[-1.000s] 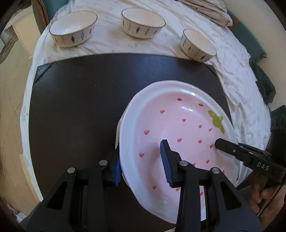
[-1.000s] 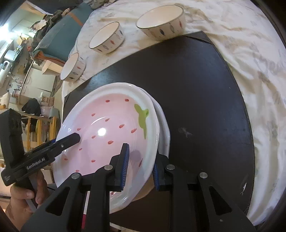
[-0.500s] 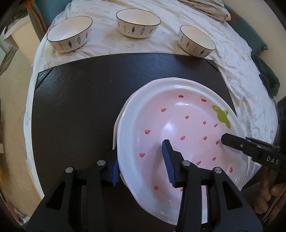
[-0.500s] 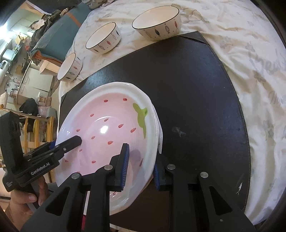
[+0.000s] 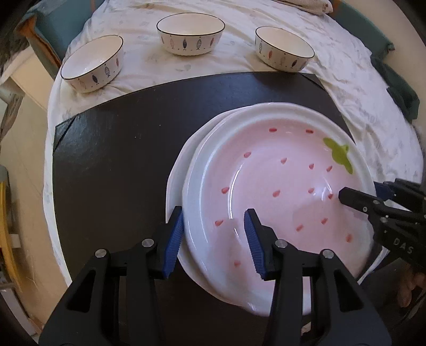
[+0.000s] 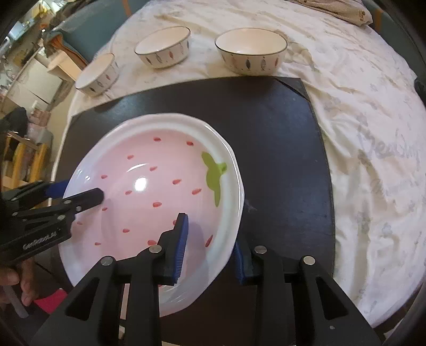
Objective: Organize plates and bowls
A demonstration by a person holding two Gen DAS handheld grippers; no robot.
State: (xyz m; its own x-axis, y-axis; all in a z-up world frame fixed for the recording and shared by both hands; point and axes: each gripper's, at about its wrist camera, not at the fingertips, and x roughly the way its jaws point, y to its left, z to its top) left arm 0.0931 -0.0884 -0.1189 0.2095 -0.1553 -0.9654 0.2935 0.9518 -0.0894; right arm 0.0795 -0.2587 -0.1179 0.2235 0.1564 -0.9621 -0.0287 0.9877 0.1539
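Observation:
A pink strawberry plate [image 5: 279,186] with a white rim lies over a second white plate [image 5: 177,173] whose edge shows beneath it, above the black mat [image 5: 119,149]. My left gripper [image 5: 214,239] is shut on the plate's left rim, one finger inside, one outside. My right gripper [image 6: 211,246] is shut on the opposite rim of the same plate [image 6: 159,186]. Each gripper shows in the other's view, the right gripper [image 5: 372,202] and the left gripper [image 6: 61,197]. Three white fish-pattern bowls [image 5: 93,64] [image 5: 190,33] [image 5: 283,52] stand in a row beyond the mat.
A crumpled white cloth [image 6: 359,106] covers the table around the mat [image 6: 279,133]. The bowls also show in the right wrist view [image 6: 97,74] [image 6: 162,46] [image 6: 251,50]. A folded beige cloth [image 6: 335,8] lies at the far edge. Chairs and furniture stand left of the table.
Both grippers, still holding the plate, have pulled back and risen; the bowls now appear closer to the middle of the views, and the right wrist view has swung so the bowls line up ahead.

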